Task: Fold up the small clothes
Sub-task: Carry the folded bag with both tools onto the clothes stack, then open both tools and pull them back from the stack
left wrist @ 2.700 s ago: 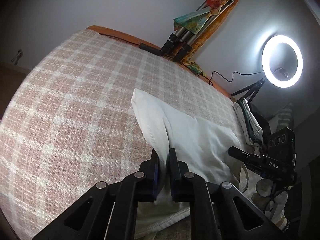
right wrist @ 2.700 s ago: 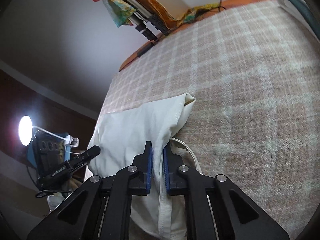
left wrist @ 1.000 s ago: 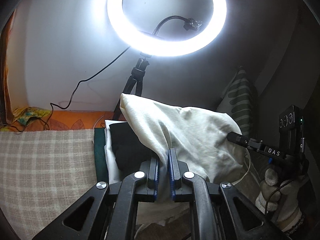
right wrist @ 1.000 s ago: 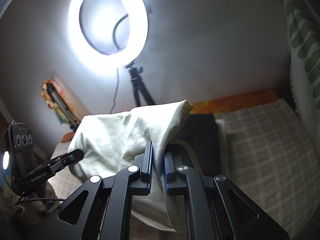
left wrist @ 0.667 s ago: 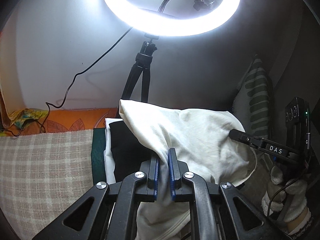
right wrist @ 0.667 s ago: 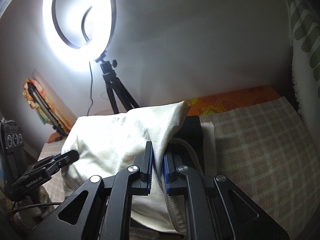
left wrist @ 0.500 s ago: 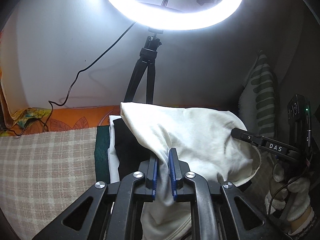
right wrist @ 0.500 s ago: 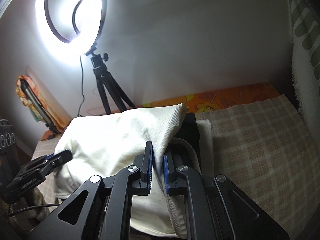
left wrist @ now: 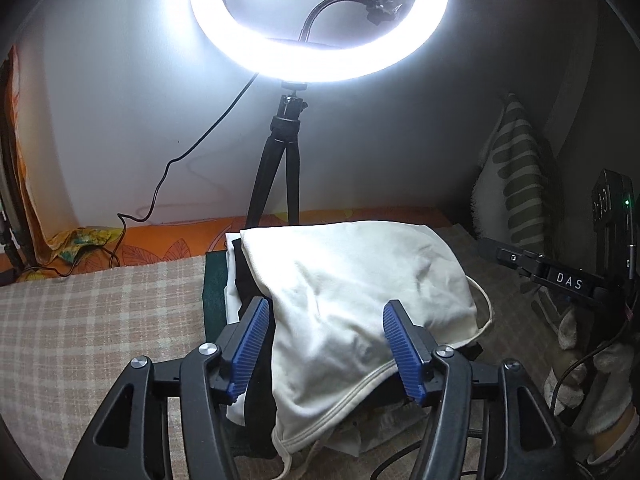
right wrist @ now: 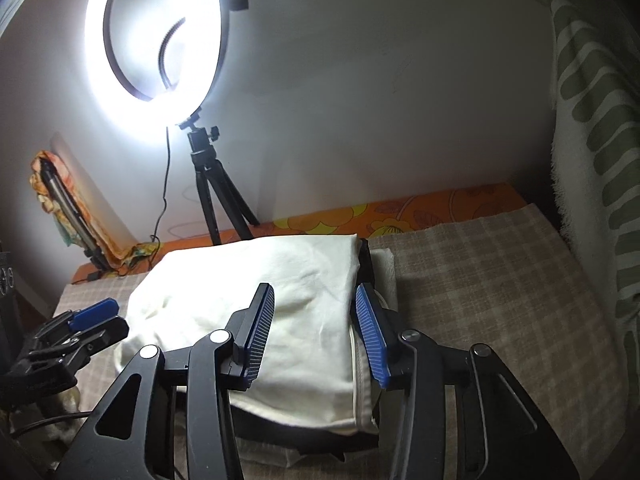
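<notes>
1. Both grippers were clamped on the cream garment (left wrist: 352,280) half a second back; now it's down on the pile and neither one is pinching it.
2. Left gripper (left wrist: 326,342): jaws are opening, already pretty wide, with the garment's near edge lying loose between the blue pads, not pressed.
3. Right gripper (right wrist: 316,332): jaws are opening too, a bit narrower, with the garment's folded side between them, untouched as far as anyone can tell.
4. Cream garment sits on top of a stack of folded clothes (left wrist: 244,276), with black, white and dark green layers peeking out underneath.
5. That stack is on the checked bedspread (right wrist: 480,280), right in front of the ring light (left wrist: 316,52) on its tripod (right wrist: 212,196).
</notes>
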